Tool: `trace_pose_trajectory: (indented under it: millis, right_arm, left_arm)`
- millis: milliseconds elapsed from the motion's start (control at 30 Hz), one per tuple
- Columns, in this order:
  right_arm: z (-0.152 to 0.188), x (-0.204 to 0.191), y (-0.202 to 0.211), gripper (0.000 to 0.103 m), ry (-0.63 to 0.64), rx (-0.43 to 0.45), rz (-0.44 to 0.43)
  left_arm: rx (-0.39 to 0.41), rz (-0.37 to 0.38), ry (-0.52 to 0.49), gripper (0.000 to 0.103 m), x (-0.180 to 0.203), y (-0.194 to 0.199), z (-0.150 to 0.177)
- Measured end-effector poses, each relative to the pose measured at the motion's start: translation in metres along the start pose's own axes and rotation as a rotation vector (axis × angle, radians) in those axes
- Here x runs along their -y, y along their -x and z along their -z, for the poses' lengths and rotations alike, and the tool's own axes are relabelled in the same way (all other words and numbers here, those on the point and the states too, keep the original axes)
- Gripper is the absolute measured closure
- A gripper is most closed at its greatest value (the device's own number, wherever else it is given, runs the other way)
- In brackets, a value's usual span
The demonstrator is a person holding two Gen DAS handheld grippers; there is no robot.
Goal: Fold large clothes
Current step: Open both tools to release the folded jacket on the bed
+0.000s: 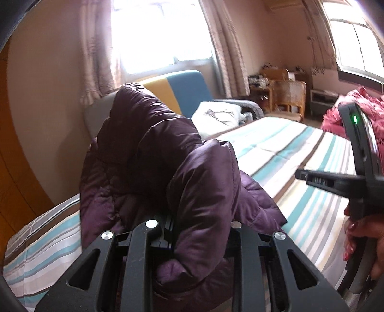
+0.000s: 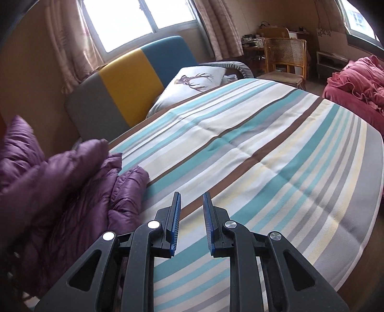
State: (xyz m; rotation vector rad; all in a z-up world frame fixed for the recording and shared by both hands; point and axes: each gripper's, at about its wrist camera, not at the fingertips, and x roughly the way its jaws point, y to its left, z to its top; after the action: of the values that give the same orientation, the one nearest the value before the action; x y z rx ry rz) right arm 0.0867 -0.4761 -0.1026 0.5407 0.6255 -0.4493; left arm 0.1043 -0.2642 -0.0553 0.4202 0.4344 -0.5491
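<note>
Striped bed (image 2: 264, 144) gives us folding room: left gripper (image 1: 196, 230) clamped on purple jacket (image 1: 148, 153), hoisted at 10 o'clock; right gripper (image 2: 191, 216), jaws apart w/ nothing between, hovers ready.

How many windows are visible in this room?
2. One window is behind the sofa's striped backrest, between curtains. The other window is at the far right, above the pink bedding. Others may be hidden.
</note>
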Motion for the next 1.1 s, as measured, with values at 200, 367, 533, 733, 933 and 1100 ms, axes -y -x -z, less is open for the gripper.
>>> trace_pose_trajectory:
  millis: [200, 367, 533, 733, 933, 1100]
  right_arm:
    - [0.000, 0.009, -0.002, 0.084, -0.031, -0.010, 0.007]
    - [0.000, 0.015, -0.005, 0.084, -0.050, -0.022, 0.008]
    - [0.001, 0.011, -0.006, 0.084, -0.044, -0.028, -0.005]
    - [0.000, 0.005, -0.001, 0.084, -0.030, -0.031, -0.018]
    - [0.002, -0.011, 0.016, 0.048, 0.005, 0.000, -0.033]
    - [-0.006, -0.046, 0.037, 0.048, 0.106, 0.052, -0.091]
  left_arm:
    - [-0.055, 0.045, -0.045, 0.081, 0.031, -0.018, 0.008]
    - [-0.079, 0.080, -0.060, 0.079, 0.043, -0.031, 0.015]
    - [-0.066, 0.148, -0.020, 0.052, 0.034, -0.022, 0.009]
    - [0.076, 0.298, 0.170, 0.019, -0.016, 0.031, -0.006]
    - [0.108, 0.079, 0.465, 0.014, -0.115, 0.038, 0.018]
    - [-0.011, -0.064, 0.626, 0.030, -0.170, 0.006, 0.054]
